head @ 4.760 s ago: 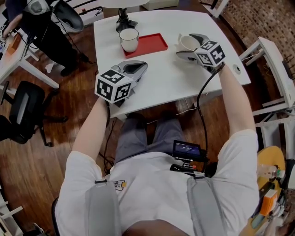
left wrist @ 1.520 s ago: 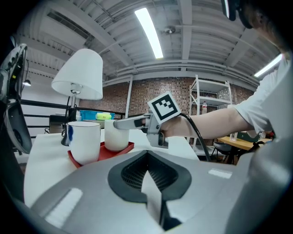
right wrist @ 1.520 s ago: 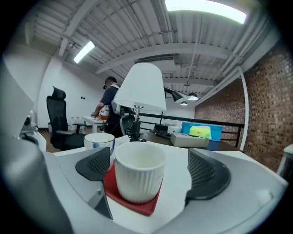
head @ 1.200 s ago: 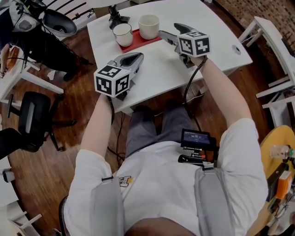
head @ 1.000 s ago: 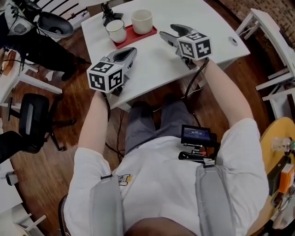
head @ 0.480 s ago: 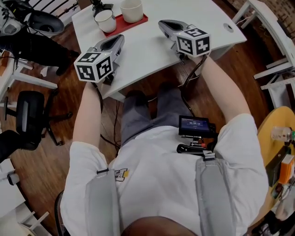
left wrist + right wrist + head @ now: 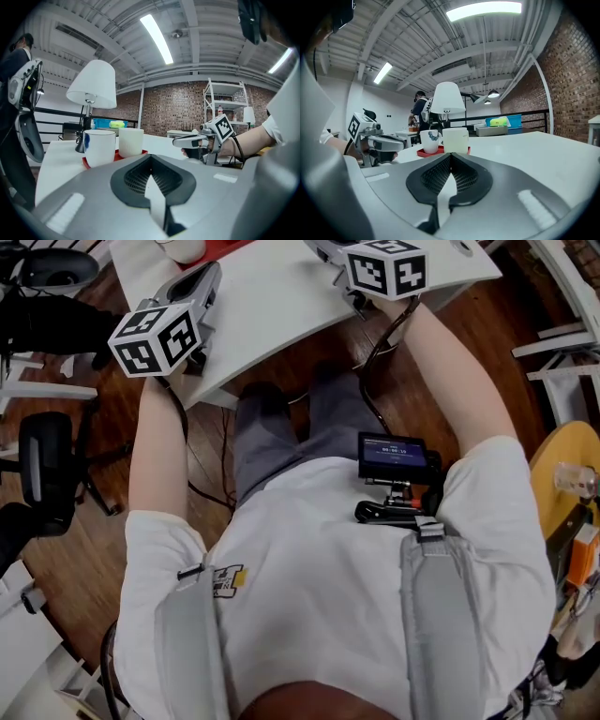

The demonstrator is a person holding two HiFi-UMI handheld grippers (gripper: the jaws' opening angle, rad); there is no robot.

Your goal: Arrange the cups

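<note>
Two cups side by side on one red tray [image 7: 118, 156] on the white table [image 7: 56, 159], a white cup [image 7: 99, 147] with a blue mark and a cream cup [image 7: 131, 142] with unreadable print, at 11 o'clock from the left gripper [image 7: 150, 160] and 12 o'clock from the right gripper [image 7: 451, 160], both with jaws pressed together on nothing.

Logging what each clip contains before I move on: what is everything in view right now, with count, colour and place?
white cup: one, white with a blue mark, on the tray
cream cup: one, cream, on the tray beside the white cup
tray: one, red, on the table's far part
table: one, white
lamp: one, white shade, behind the cups
office chair: one, black, at the head view's left
left gripper: one, grey, jaws together, empty, at the table's near side
right gripper: one, grey, jaws together, empty, at the table's near side
</note>
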